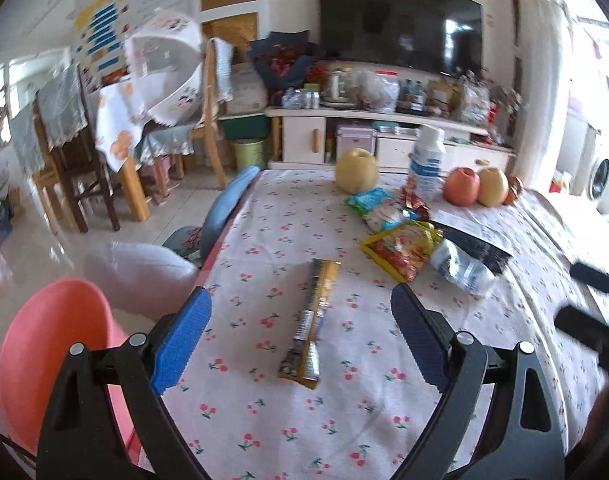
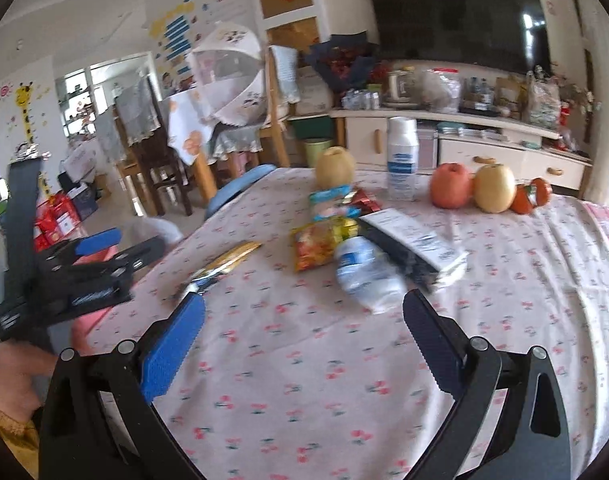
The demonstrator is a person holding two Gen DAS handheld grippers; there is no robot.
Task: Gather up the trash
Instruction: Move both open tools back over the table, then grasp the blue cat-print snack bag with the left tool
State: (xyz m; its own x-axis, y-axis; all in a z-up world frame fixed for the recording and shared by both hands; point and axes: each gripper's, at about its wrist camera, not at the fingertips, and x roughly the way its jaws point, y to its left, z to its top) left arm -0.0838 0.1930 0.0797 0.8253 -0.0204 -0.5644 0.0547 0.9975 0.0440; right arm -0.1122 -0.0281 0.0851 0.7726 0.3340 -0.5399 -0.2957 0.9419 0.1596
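Cherry-printed cloth (image 1: 288, 240), white with small red and green sprigs and lightly wrinkled, covers the table in a cluttered living room, with wooden chairs (image 1: 64, 152) at far left, a cream TV cabinet (image 1: 344, 136) behind, and a dark television (image 1: 400, 20) on the wall. At the near left edge, beside the table, sits a smooth coral-pink plastic bin (image 1: 52, 356). The left gripper (image 1: 300, 336) hangs over the cloth with its blue ribbed pads spread wide, holding nothing; between them lies a long, flat yellow wrapper (image 1: 314, 320), crinkled foil with dark printing, pointing away from the camera. Right of it, farther off, the rest of the trash sits in a loose heap: a green-blue snack packet (image 1: 368, 199), a red-and-yellow crisp bag (image 1: 402, 246), a crushed clear water bottle (image 2: 364, 268) with a blue label, and a black-and-white flat box (image 2: 416, 240) touching the bottle. Behind the heap stand a pale yellow pear (image 1: 356, 170), an upright white bottle (image 1: 426, 160), then a red apple (image 2: 450, 186), a second yellow pear (image 2: 494, 188) and small oranges (image 2: 530, 196) in a row toward the right. The right gripper (image 2: 304, 336) also hovers with its jaws spread and empty, near the crushed bottle.
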